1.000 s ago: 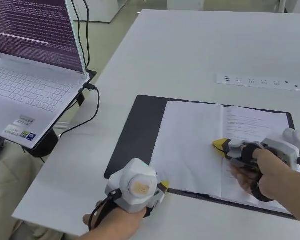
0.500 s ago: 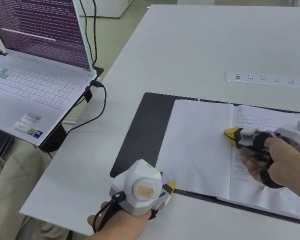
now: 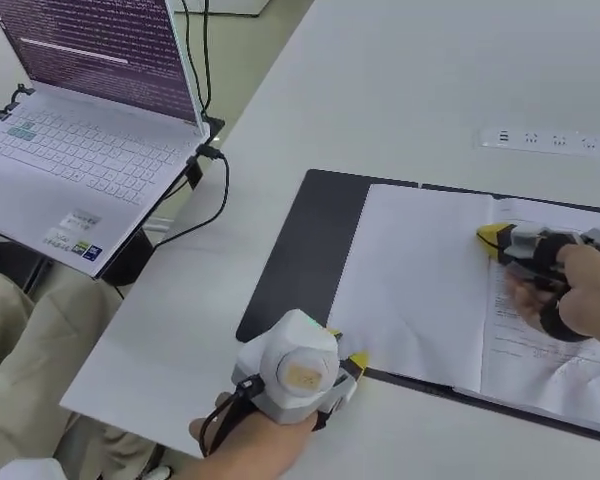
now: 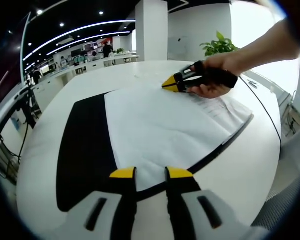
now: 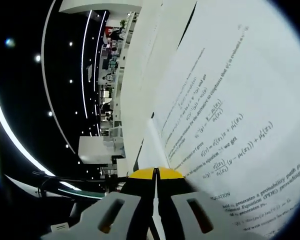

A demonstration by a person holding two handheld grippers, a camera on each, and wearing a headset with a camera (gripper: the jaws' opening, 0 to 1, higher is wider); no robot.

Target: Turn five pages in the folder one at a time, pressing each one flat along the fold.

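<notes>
Left tongs [image 4: 145,173] ajar, right tongs [image 5: 155,173] closed.

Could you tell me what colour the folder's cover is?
Black; the folder's cover shows best in the left gripper view.

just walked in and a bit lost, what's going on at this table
A person holds a gripper in each hand over an open folder on a white table. The right gripper, jaws shut, has its tip at the fold, by the printed page. The left gripper, jaws slightly apart, sits at the near edge of the blank page. A laptop is off to the left.
</notes>
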